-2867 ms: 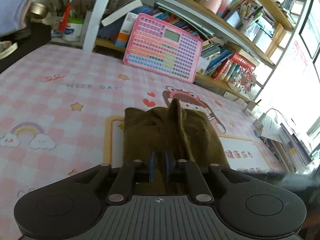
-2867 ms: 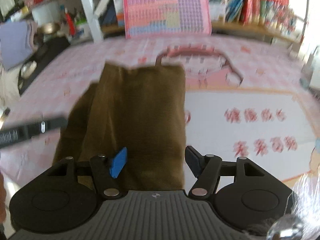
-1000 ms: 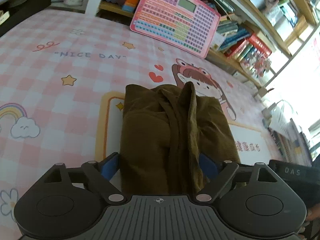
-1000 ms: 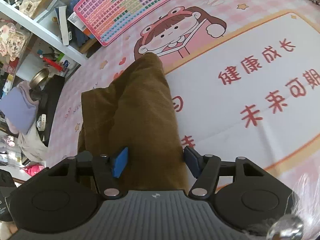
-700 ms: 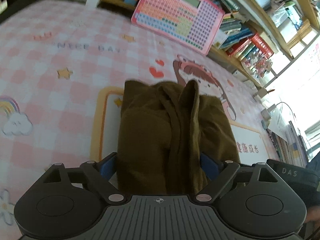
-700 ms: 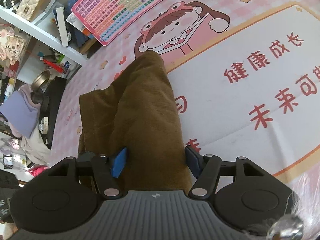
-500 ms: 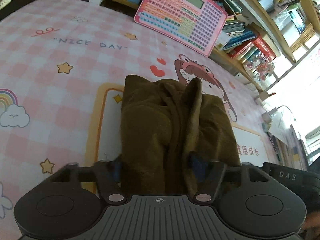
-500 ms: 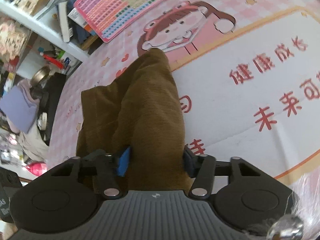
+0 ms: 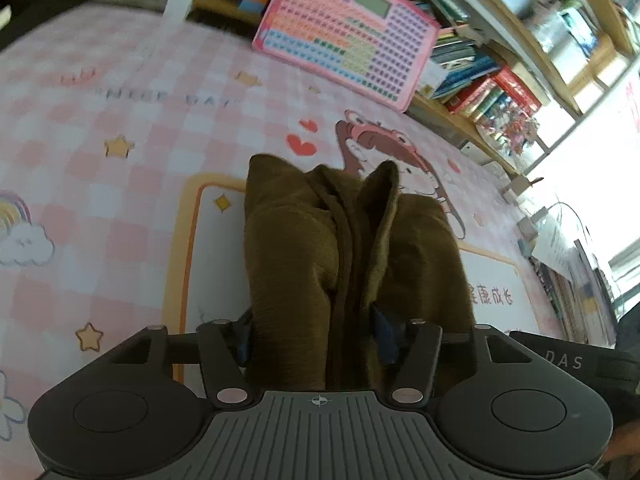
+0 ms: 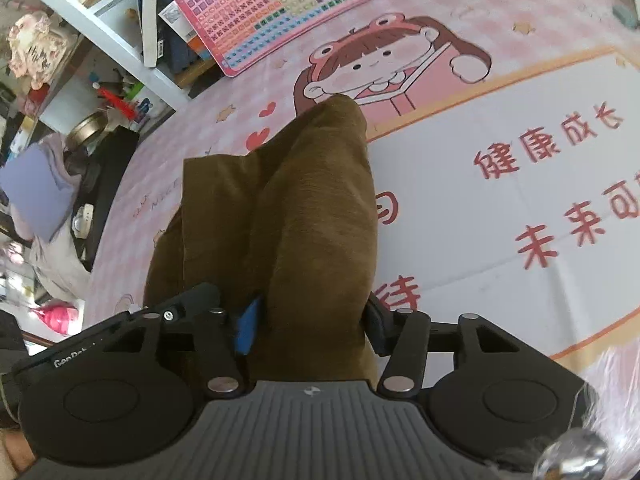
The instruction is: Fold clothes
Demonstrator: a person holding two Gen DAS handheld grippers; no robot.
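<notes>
A folded olive-brown garment (image 9: 348, 248) lies on a pink checked cartoon mat (image 9: 120, 184). Its near end fills the space between the fingers of my left gripper (image 9: 314, 334), whose jaws press in on the thick bundle from both sides. In the right wrist view the same garment (image 10: 304, 216) runs between the fingers of my right gripper (image 10: 310, 326), which also squeeze its near end. The left gripper's body (image 10: 176, 312) shows at the left of the right wrist view, close beside the right one.
A pink toy keyboard tablet (image 9: 344, 28) leans against a bookshelf (image 9: 500, 92) at the mat's far edge. A purple cloth and clutter (image 10: 36, 196) sit off the mat's left side. White panels with red characters (image 10: 552, 184) lie to the right.
Both grippers were open around the garment's near end a second ago; their jaws have since narrowed onto the bundle. The garment's shape is nearly unchanged.
</notes>
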